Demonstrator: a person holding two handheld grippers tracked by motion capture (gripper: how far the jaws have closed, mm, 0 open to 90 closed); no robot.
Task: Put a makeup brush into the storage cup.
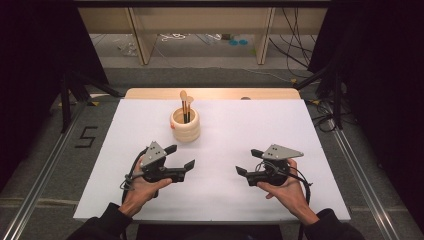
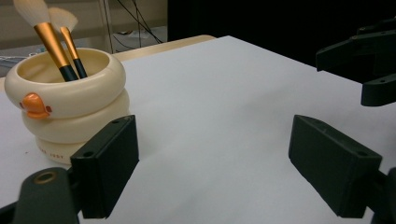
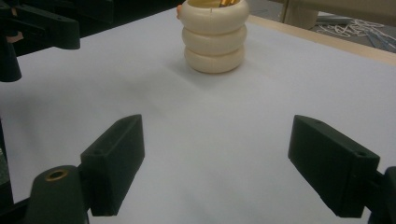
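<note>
Cream-coloured and ringed like three stacked doughnuts, the brush holder (image 1: 185,125) stands upright toward the far side of the white table (image 1: 225,200), a little left of centre, and two makeup brushes (image 1: 186,106) lean inside it, bristles up, gold ferrules catching the light. From the left gripper view the holder (image 2: 70,107) looms close on the left, a small orange duck bill on its upper ring, both brushes (image 2: 51,42) tilting toward the left. Down at the near side, the left gripper (image 1: 180,157) sits in the person's left hand (image 1: 142,190), jaws spread wide with nothing between them, pointing across the table toward the middle; it is near the holder but not touching it. Opposite it, the right gripper (image 1: 248,162) rests in the right hand (image 1: 287,192), jaws likewise wide apart and bare, facing inward at its partner, well apart from the holder. In the right gripper view the holder (image 3: 215,39) stands farther off, up top, bare white surface between it and the two black jaws.
</note>
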